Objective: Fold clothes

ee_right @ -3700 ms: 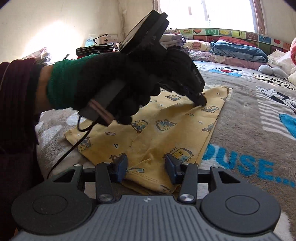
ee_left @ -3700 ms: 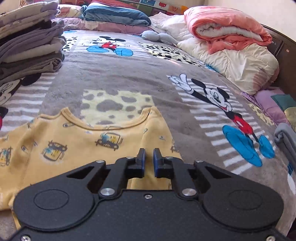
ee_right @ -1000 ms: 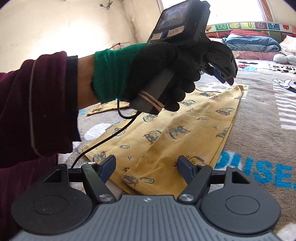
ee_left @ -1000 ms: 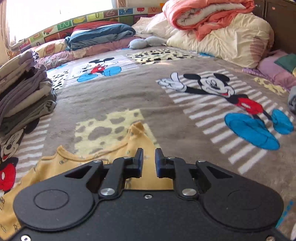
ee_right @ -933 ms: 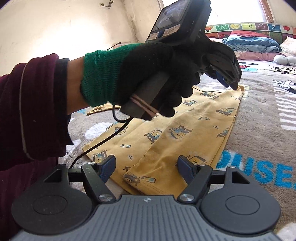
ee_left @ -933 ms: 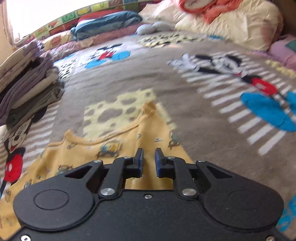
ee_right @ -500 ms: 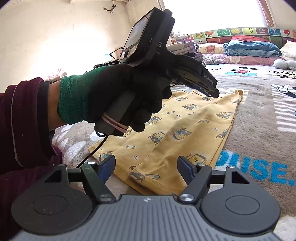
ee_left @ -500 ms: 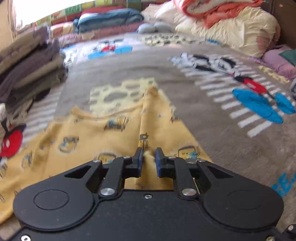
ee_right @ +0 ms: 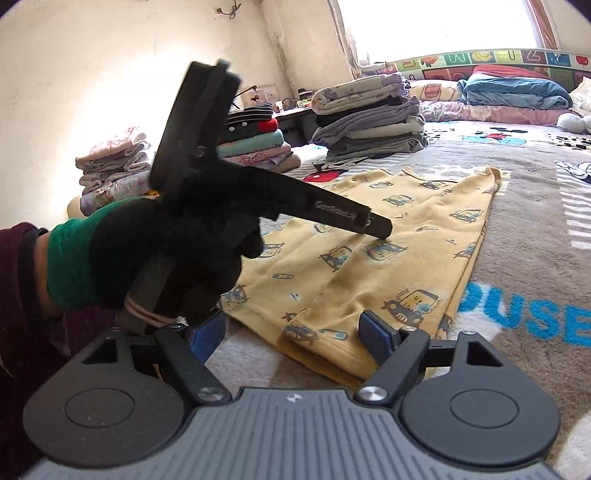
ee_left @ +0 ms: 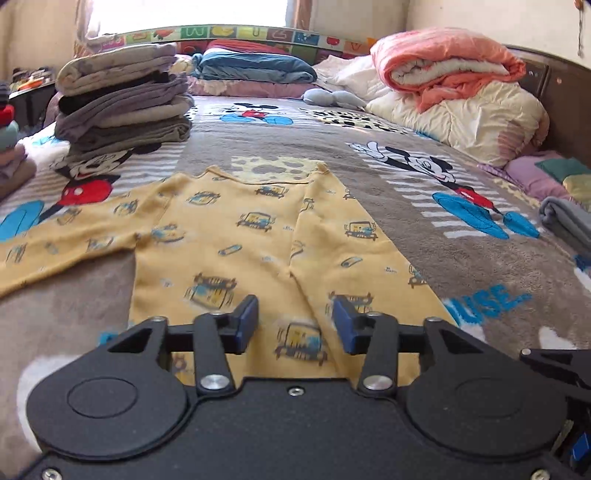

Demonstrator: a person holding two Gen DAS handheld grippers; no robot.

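While left gripper (ee_left: 295, 325) jaws are opening over yellow shirt (ee_left: 229, 229) (nothing pinched), right gripper (ee_right: 291, 332) gapes wide; folded stack (ee_left: 122, 99) at 11 o'clock.

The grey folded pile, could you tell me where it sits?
In the left wrist view the grey folded pile sits upper left on the blanket, beyond the yellow shirt.

Blown-out window (ee_right: 436, 29) backlight — fisheye-warped edges

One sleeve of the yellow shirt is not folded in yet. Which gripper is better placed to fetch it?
Probably the left gripper: the spread sleeve lies on its side of the yellow shirt. The right gripper sits open at the folded hem corner.
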